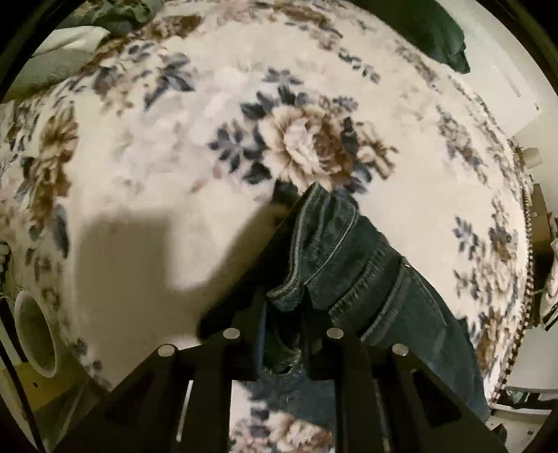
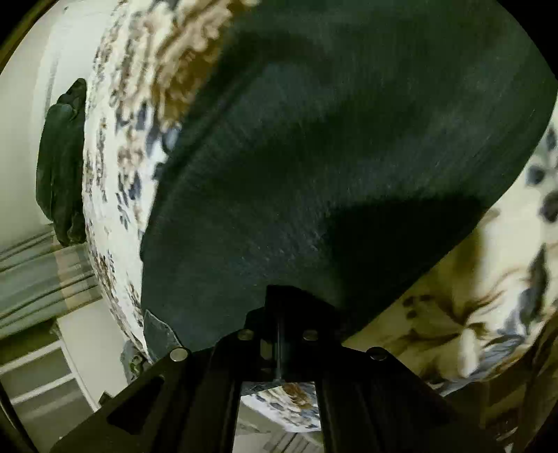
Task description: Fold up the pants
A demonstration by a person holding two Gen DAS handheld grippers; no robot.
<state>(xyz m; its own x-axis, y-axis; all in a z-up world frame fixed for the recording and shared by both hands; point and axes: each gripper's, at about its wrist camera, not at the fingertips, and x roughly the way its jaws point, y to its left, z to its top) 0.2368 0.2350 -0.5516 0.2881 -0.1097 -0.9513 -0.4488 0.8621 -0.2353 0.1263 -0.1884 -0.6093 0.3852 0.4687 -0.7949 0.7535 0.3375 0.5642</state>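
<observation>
Dark blue jeans (image 1: 352, 265) hang from my left gripper (image 1: 286, 306), which is shut on the waistband edge and holds it above the floral blanket (image 1: 157, 156). In the right wrist view the jeans (image 2: 331, 167) fill most of the frame as a broad dark leg panel over the blanket (image 2: 470, 306). My right gripper (image 2: 279, 313) is shut on the edge of that denim. The rest of the jeans between the two grips is hidden.
A dark green garment (image 1: 439, 31) lies at the blanket's far edge, also in the right wrist view (image 2: 62, 160). A grey pillow (image 1: 59, 59) sits at upper left. A white cylinder (image 1: 35, 334) stands at lower left. Striped fabric (image 2: 42, 275) hangs beside the bed.
</observation>
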